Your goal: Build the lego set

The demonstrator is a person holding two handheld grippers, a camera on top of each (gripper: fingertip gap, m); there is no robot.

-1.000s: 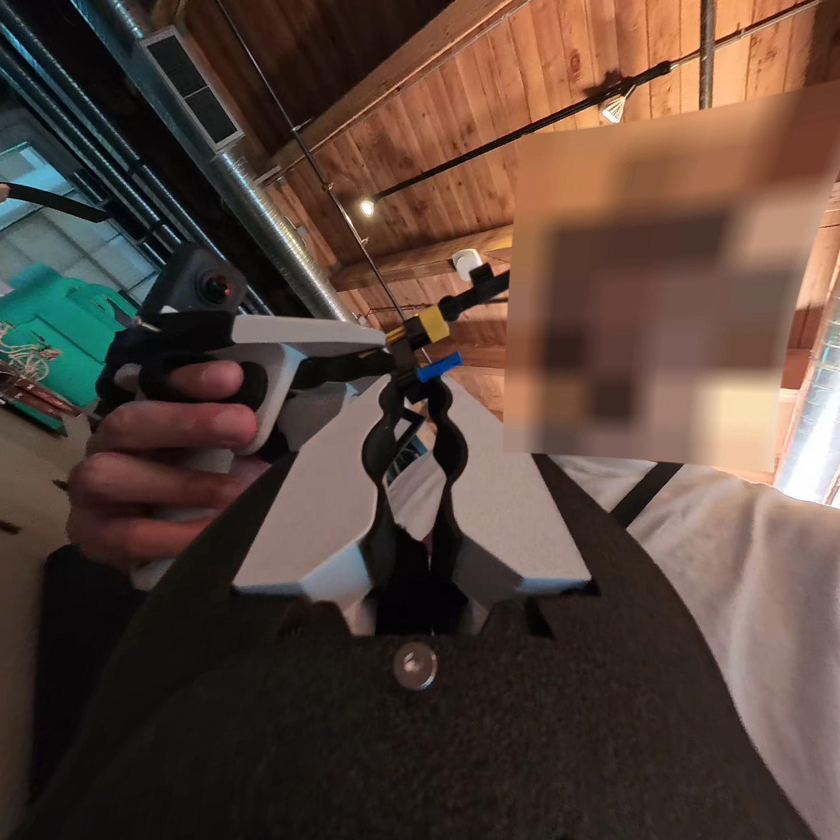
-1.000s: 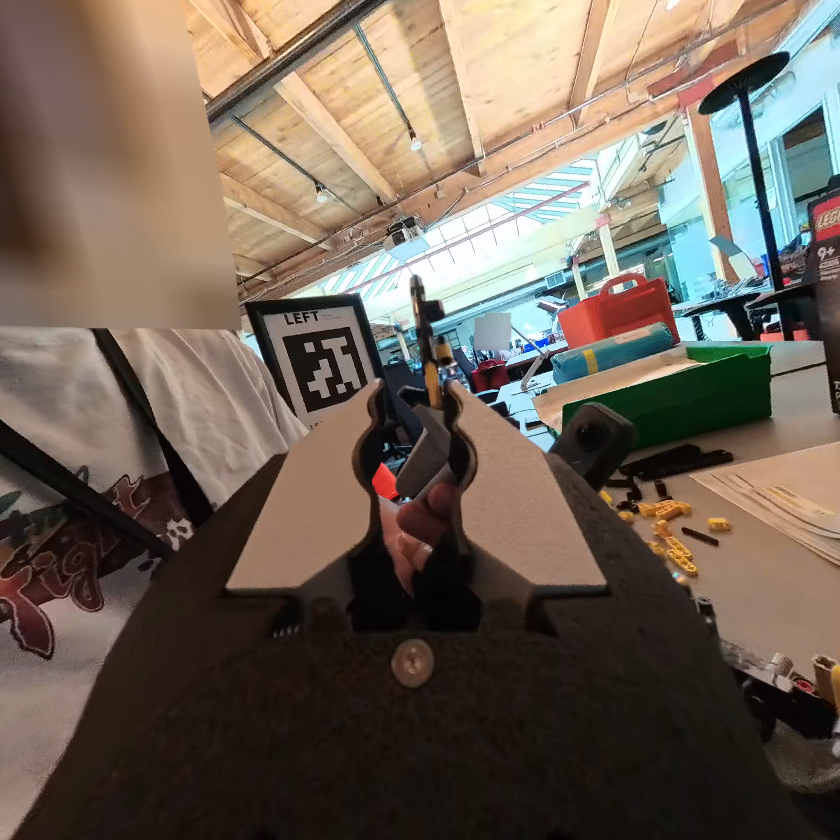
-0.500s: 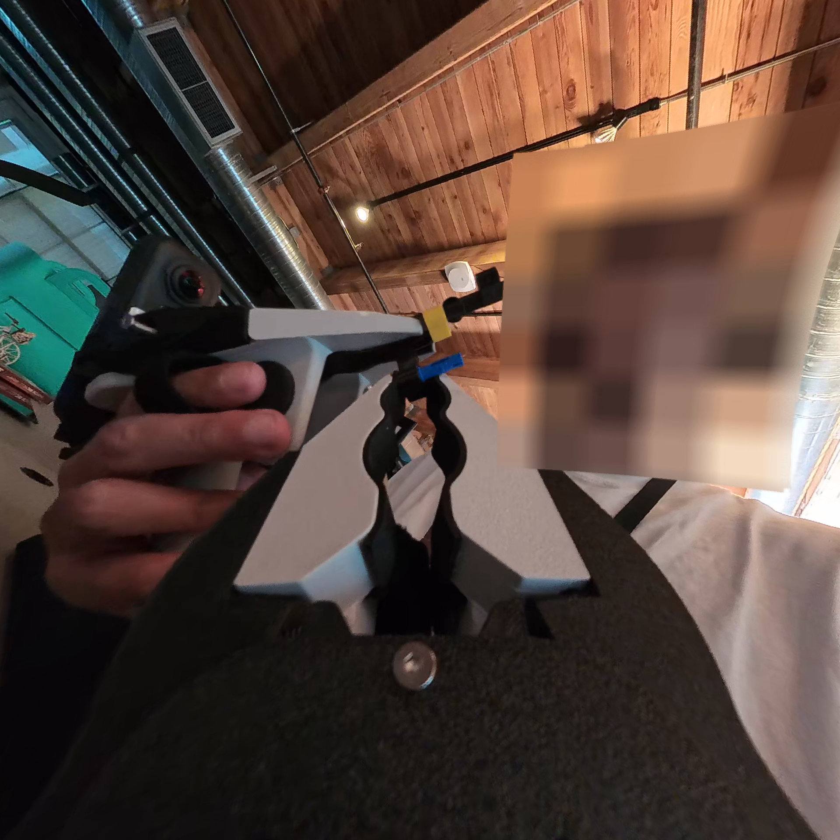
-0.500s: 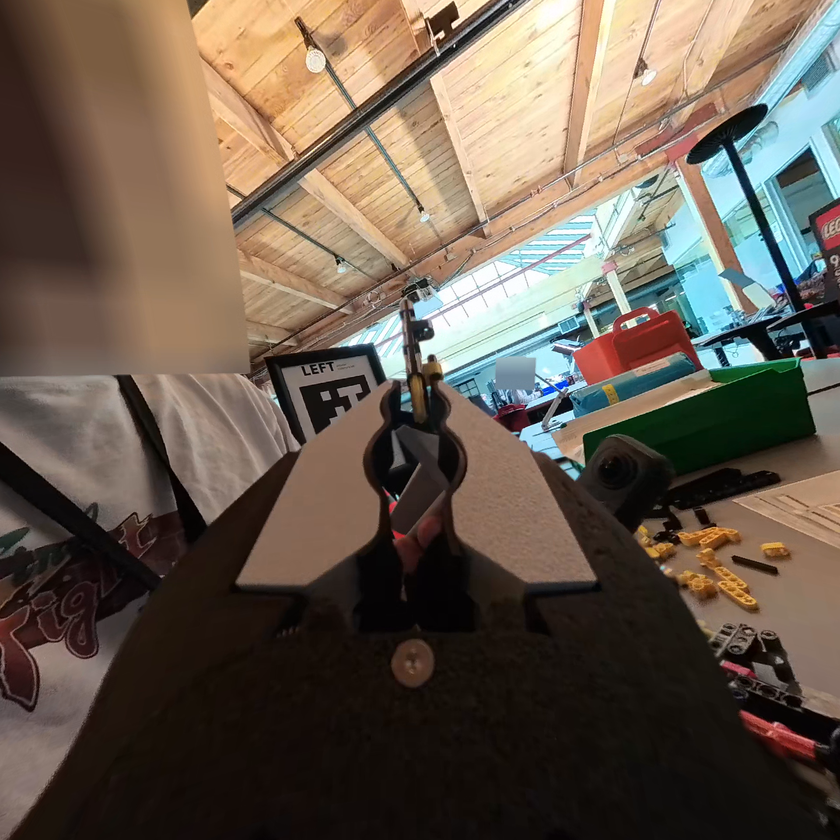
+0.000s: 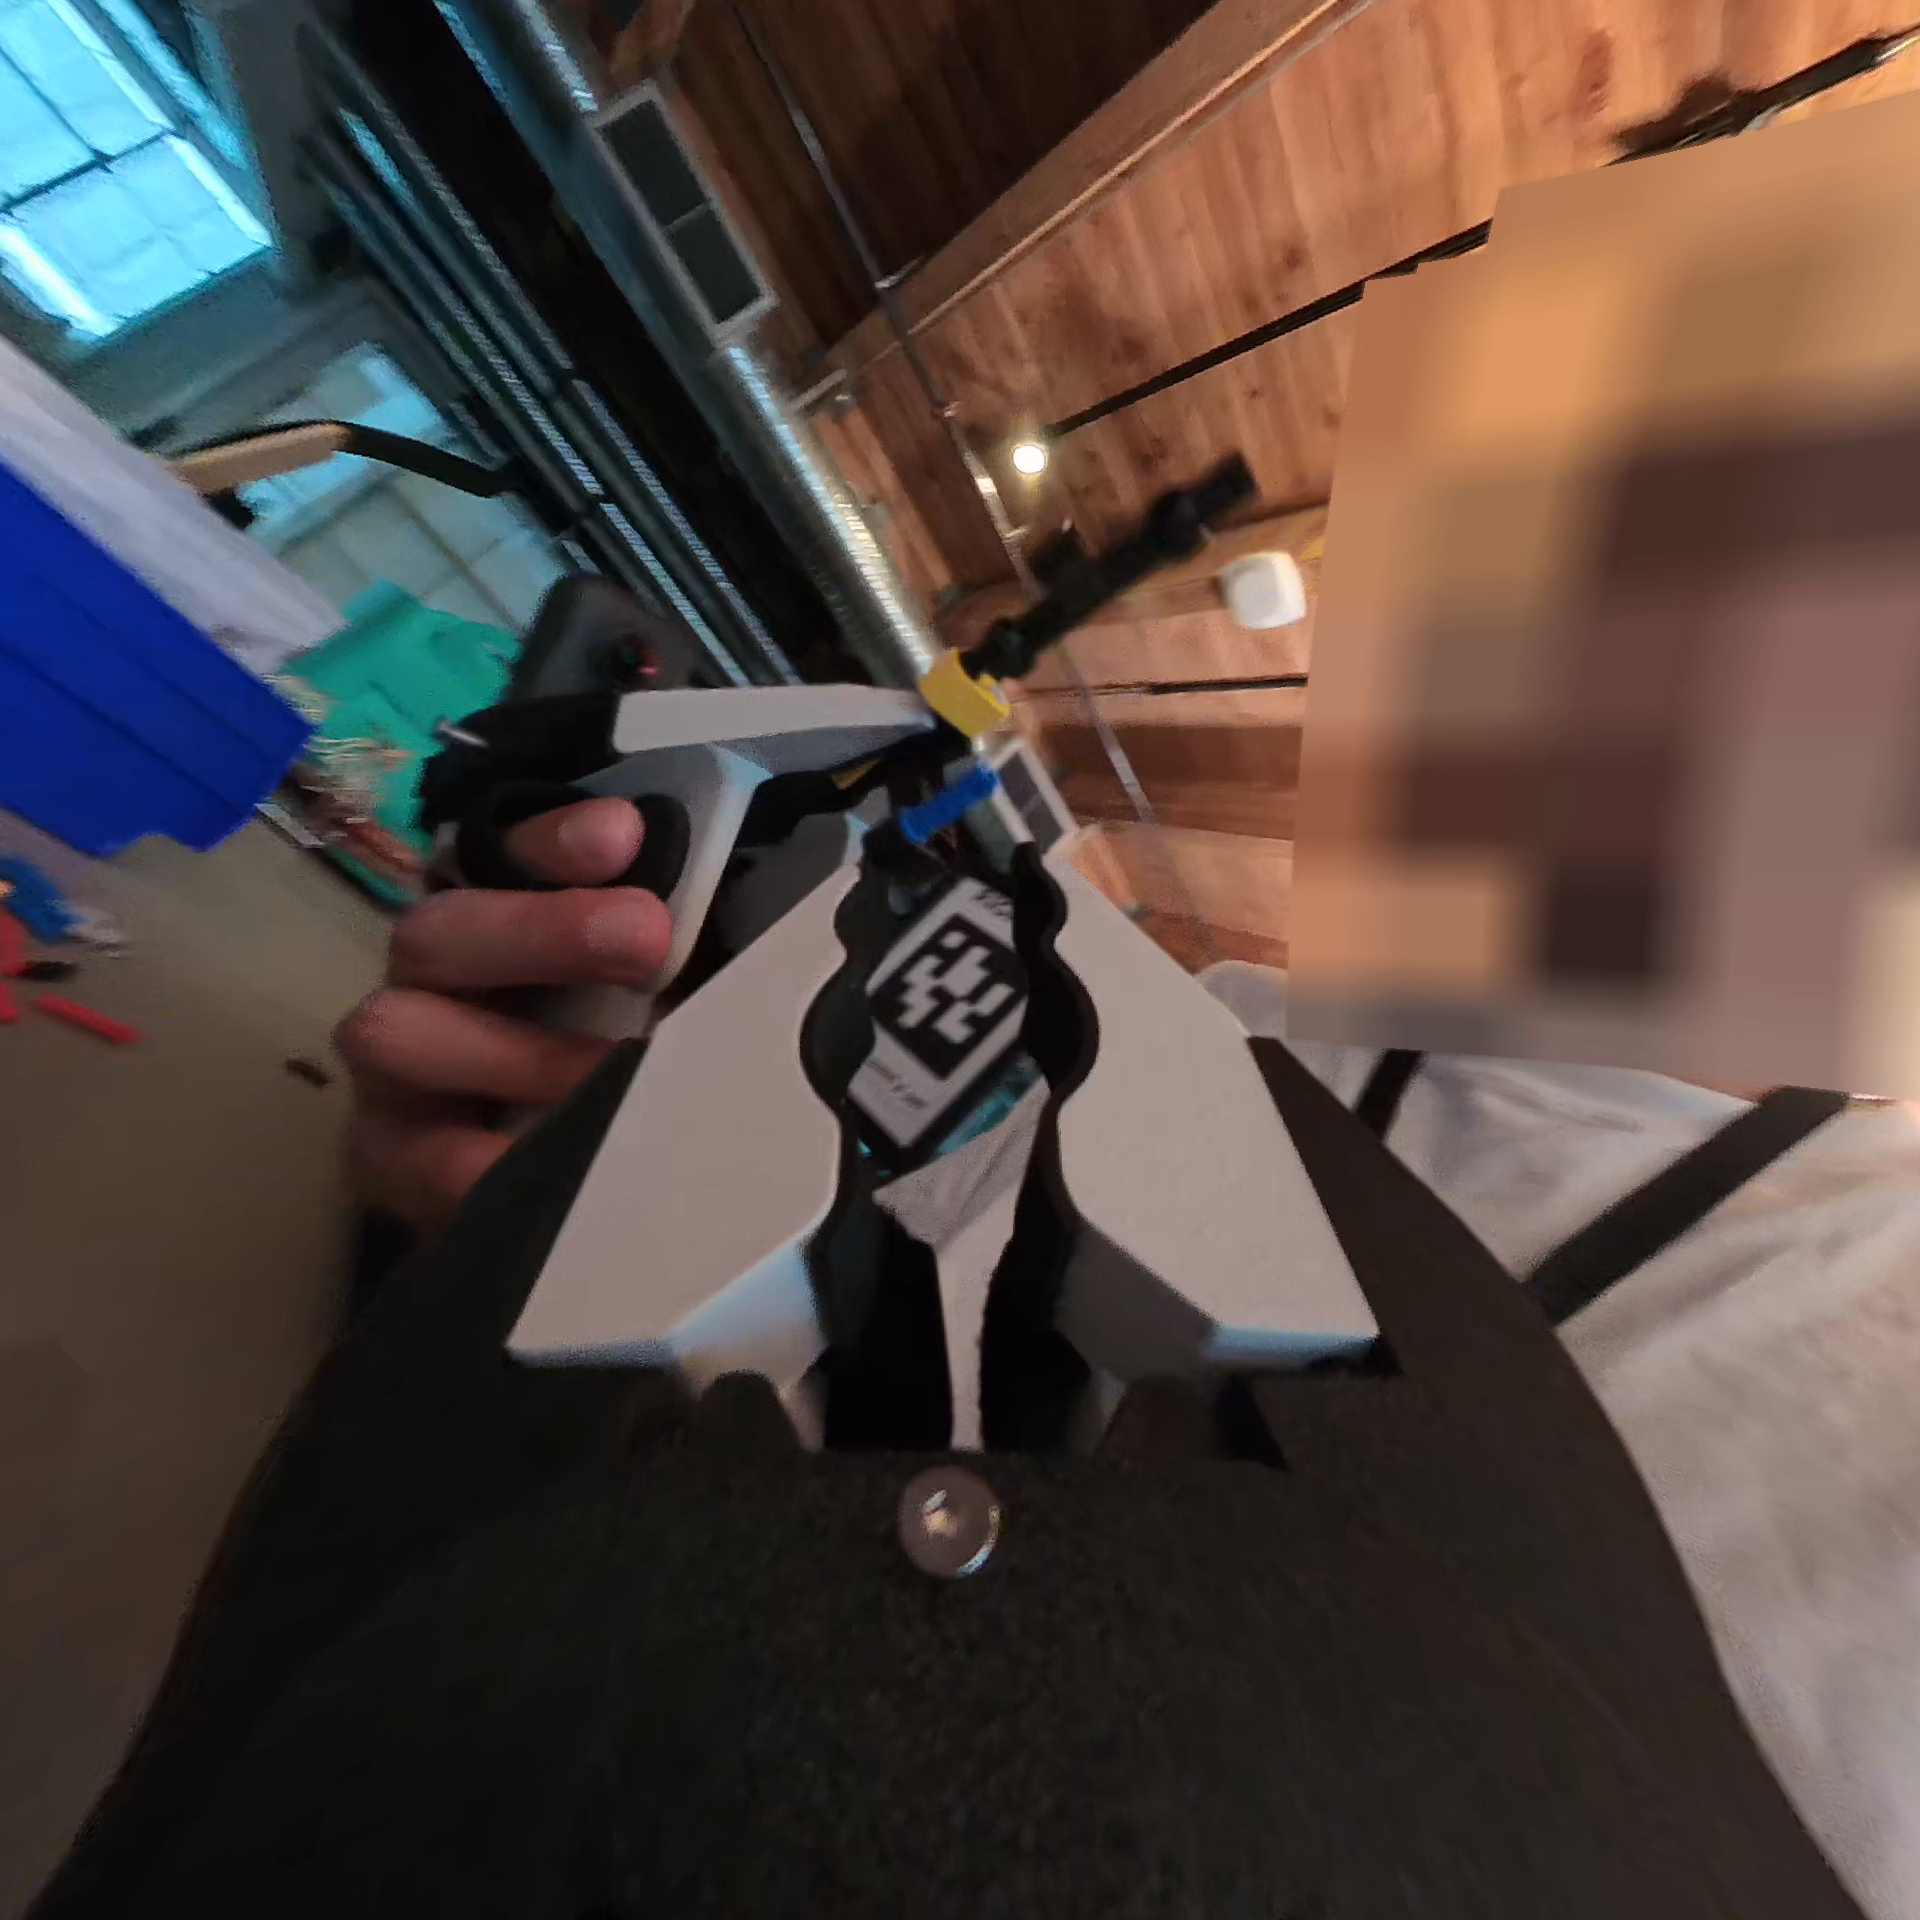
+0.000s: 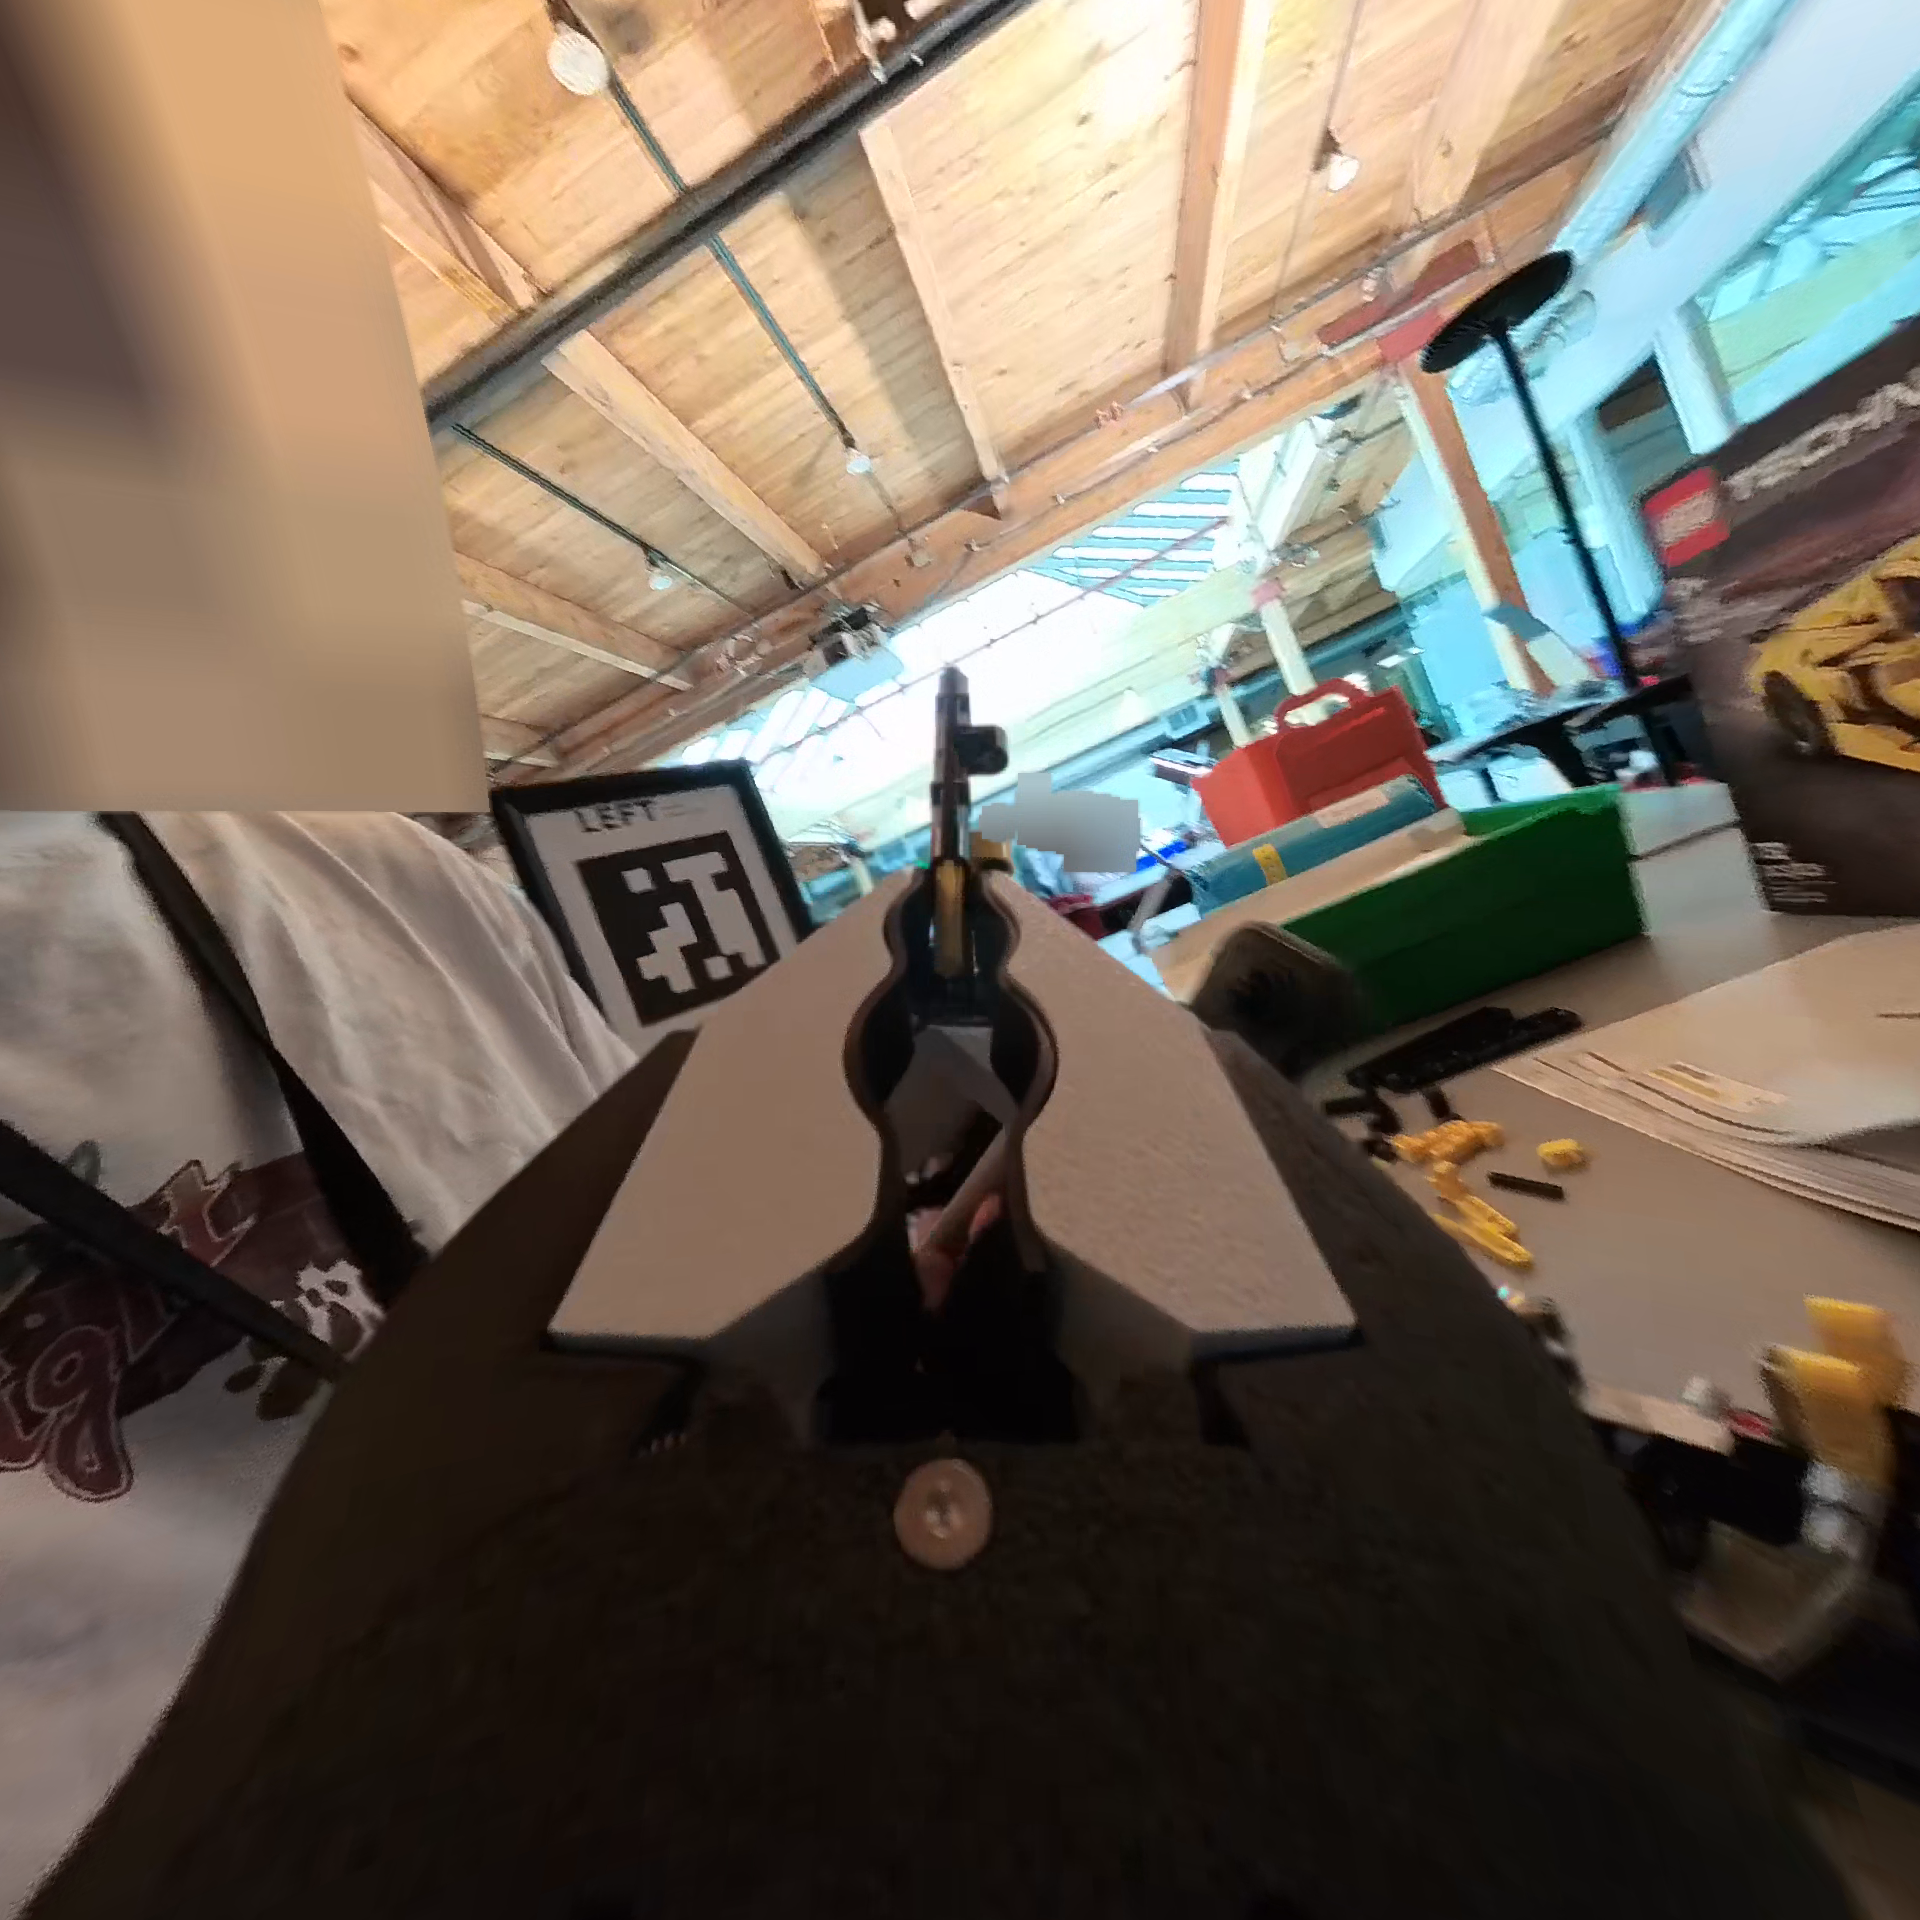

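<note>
The small lego assembly (image 6: 951,831), a slim black beam with a yellow piece, is held up in the air above the table (image 6: 1662,1226), pinched between both grippers. The right gripper (image 6: 948,914) is clamped on its lower end. The left gripper (image 5: 940,847) has its tips together on the assembly's black part beside the blue pin (image 5: 940,805). To do this well, I would keep both grips firm and aligned, then press straight along the pin rather than twisting. Loose yellow pieces (image 6: 1455,1174) lie on the table beyond the right gripper.
</note>
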